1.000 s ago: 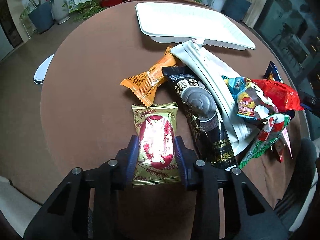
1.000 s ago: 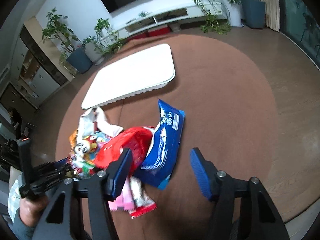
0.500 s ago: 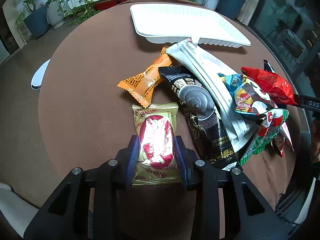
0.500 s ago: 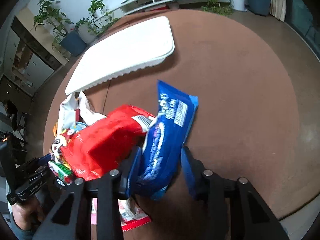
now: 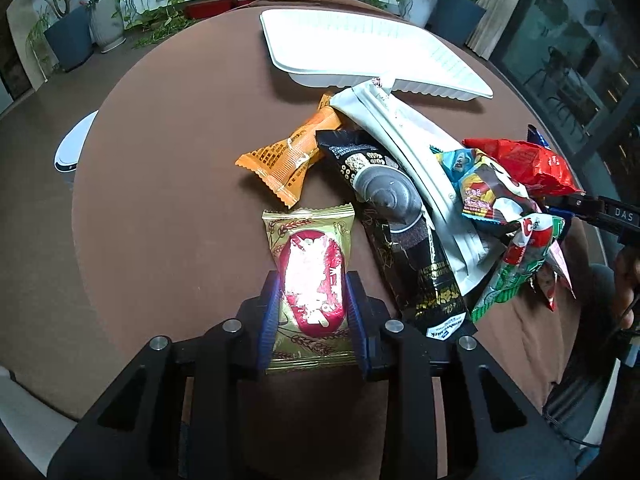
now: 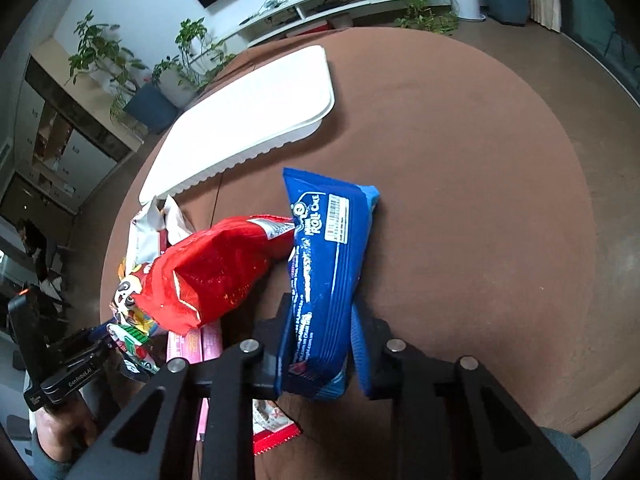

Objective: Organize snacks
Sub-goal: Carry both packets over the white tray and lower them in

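Note:
A gold snack packet [image 5: 308,240] with a red oval lies on the brown round table [image 5: 160,200]. My left gripper [image 5: 312,284] has its jaws closing, and both blue pads press the packet's sides. In the right wrist view a blue snack packet [image 6: 328,240] sits between the fingers of my right gripper [image 6: 323,304]. Those jaws are closing too, with the pads squeezing the packet's near end. A red bag [image 6: 212,272] leans against the blue packet's left side. The white tray [image 5: 360,40] stands bare at the table's far side.
A pile lies between the grippers: an orange packet [image 5: 288,156], a black packet [image 5: 400,220], a white pouch [image 5: 408,132], the red bag [image 5: 528,160] and colourful small packets [image 5: 488,196]. A white chair [image 5: 70,148] stands left of the table. Potted plants line the far wall.
The right gripper's jaws came in from wide apart around the blue packet and now pinch it. The left gripper has stayed around the gold packet, its jaws a little tighter.

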`<state>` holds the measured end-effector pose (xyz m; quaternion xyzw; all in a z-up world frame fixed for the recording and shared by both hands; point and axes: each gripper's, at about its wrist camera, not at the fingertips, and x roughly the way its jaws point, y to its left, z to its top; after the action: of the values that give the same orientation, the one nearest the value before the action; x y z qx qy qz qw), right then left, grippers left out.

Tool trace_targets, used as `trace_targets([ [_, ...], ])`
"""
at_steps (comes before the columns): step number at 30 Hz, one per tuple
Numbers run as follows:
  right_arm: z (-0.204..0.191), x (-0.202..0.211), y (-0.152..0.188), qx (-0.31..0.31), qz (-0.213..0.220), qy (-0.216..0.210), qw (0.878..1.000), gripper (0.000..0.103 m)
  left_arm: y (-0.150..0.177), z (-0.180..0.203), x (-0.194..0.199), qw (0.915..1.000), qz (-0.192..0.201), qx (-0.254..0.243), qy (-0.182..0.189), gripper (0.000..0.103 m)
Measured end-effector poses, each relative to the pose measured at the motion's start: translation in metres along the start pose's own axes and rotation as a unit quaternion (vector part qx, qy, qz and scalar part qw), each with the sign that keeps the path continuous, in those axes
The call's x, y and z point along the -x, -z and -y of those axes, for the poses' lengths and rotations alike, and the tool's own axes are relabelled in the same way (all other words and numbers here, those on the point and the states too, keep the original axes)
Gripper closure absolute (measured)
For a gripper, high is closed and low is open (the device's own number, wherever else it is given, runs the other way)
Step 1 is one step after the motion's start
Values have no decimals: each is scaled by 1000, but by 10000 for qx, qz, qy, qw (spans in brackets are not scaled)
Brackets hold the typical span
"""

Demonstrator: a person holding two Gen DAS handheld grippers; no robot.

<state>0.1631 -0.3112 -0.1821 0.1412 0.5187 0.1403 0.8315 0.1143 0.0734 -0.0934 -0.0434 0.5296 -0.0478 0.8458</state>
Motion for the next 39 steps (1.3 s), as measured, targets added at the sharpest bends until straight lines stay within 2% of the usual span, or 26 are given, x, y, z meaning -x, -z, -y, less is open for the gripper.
trace_targets([
  [12,15,27,5,-374,340,-263,9984,75,4,-9,25,9990,267,203,286,74],
  [20,32,39,-6,-581,504,-222,9968,75,-18,-22,45,9957,503,417,655,74],
  [26,39,57,-40,-516,811,-102,9953,75,-66,-36,68,9932,903,343,650,74],
  [31,14,65,-89,-87,1080,-247,9938,75,-131,-39,69,9915,1097,218,662,74],
  [35,-20,40,-131,404,987,-283,9939,75,-172,-33,62,9914,1135,80,654,74],
  [39,-49,0,-160,790,726,-147,9941,75,-210,-22,37,9933,976,-83,611,74],
])
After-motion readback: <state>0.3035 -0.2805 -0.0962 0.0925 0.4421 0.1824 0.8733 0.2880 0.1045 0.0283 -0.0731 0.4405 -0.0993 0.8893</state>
